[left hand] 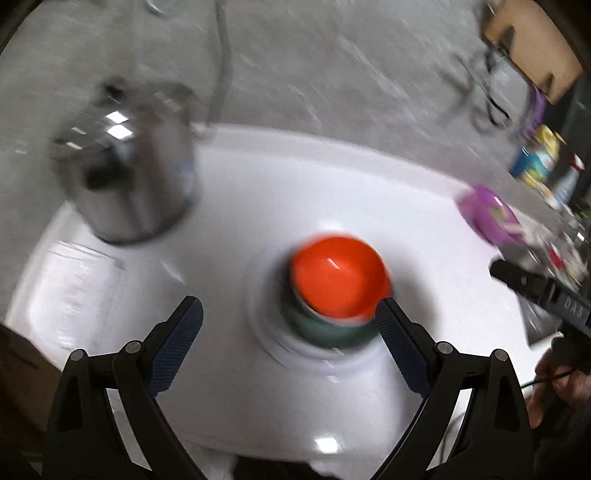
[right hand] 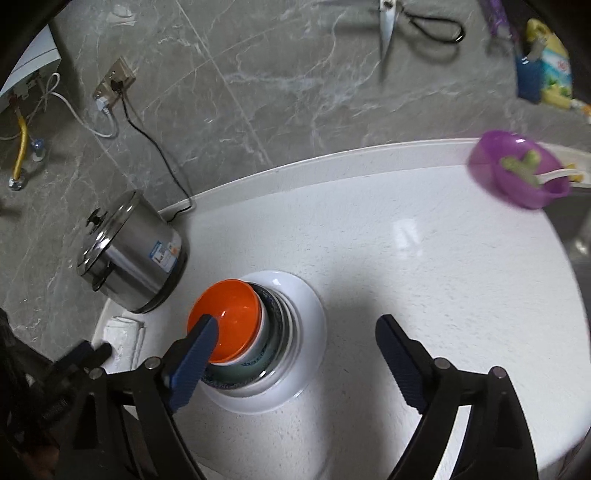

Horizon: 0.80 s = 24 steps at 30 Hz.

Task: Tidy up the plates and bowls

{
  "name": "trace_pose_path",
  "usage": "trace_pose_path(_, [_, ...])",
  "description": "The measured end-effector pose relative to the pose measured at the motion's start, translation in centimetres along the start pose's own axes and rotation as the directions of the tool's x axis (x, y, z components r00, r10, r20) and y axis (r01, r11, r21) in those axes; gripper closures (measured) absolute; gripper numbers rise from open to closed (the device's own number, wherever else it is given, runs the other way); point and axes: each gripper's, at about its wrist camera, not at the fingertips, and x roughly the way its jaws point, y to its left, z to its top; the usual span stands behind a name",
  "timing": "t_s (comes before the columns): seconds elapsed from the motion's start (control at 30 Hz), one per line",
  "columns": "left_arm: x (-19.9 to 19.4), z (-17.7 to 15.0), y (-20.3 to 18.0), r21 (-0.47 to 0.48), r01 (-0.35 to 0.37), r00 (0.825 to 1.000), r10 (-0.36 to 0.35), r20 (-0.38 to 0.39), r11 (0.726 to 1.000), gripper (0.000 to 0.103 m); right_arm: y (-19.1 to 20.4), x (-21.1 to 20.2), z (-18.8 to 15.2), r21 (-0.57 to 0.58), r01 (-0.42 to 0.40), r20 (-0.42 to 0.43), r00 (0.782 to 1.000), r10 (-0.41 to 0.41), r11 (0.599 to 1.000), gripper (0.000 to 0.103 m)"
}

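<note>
An orange bowl [left hand: 338, 282] [right hand: 226, 319] tops a stack of nested bowls [right hand: 258, 360], which sit on white plates [right hand: 312, 321] on the white counter [right hand: 424, 258]. My left gripper [left hand: 290, 314] is open and empty just in front of the stack, its right finger [left hand: 397, 334] next to the orange bowl's rim. My right gripper [right hand: 295, 332] is open and empty over the stack, its left finger [right hand: 199, 350] in front of the orange bowl. A purple bowl [right hand: 517, 170] [left hand: 487, 216] with green food and a white spoon stands at the far right. The left wrist view is motion-blurred.
A steel pot [right hand: 133, 254] [left hand: 125, 173] with lid stands left of the stack, its cord running to a wall socket [right hand: 114, 79]. A folded white cloth [right hand: 123, 338] lies at the counter's left edge. Scissors [right hand: 410, 26] hang on the marble wall. Bottles [left hand: 535, 158] crowd the far right.
</note>
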Motion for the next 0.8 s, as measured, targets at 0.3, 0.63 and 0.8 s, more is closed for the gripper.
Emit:
trace_pose_path(0.3, [2.8,1.4,-1.0,0.163,0.079,0.982,-0.049,-0.181,0.983,0.008,3.0,-1.6,-2.0,0.112,0.220,-0.038,0.975,-0.217,0.969,0.013])
trace_pose_path(0.63, [1.4,5.7,1.0,0.311,0.124,0.985,-0.079,-0.153,0.942,0.008,8.3,-2.9,-2.5,0.210,0.320,0.001,0.945,-0.327,0.924,0.013])
trace_pose_path(0.8, [1.7,7.7,1.3,0.309,0.133,0.983,-0.087,-0.160,0.942,0.008,9.3,-2.7,-2.1,0.218,0.359,-0.025,0.932,-0.362,0.908,0.013])
